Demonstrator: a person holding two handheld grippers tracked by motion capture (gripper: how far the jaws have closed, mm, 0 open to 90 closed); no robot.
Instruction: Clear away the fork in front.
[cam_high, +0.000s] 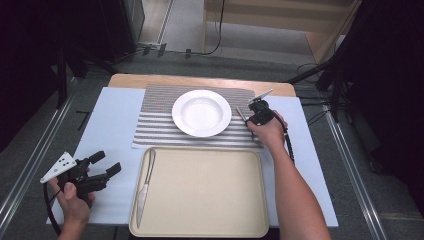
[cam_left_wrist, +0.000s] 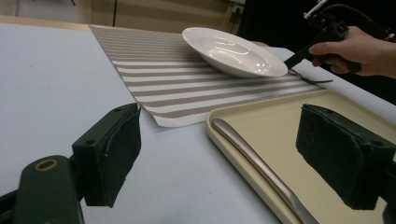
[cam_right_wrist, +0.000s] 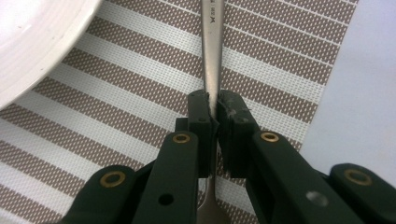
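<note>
A white plate (cam_high: 201, 112) (cam_left_wrist: 233, 51) (cam_right_wrist: 37, 42) sits on a striped placemat (cam_high: 155, 125) (cam_right_wrist: 116, 93). Just right of the plate, my right gripper (cam_high: 249, 119) (cam_right_wrist: 214, 112) is shut on the handle of a metal fork (cam_high: 242, 115) (cam_right_wrist: 212, 46), which lies low over the mat. The fork's tines (cam_left_wrist: 315, 80) rest on the mat beside the plate. A knife (cam_high: 145, 187) (cam_left_wrist: 261, 168) lies along the left side of a beige tray (cam_high: 210, 200) (cam_left_wrist: 280, 126). Left of the tray, my left gripper (cam_high: 106, 163) (cam_left_wrist: 224, 154) is open and holds nothing.
A pale blue sheet (cam_high: 110, 120) covers the table under the mat and tray. The tray takes up the near middle of the table. Beyond the table's far edge are a grey floor and cables (cam_high: 190, 50). Dark stands flank both sides.
</note>
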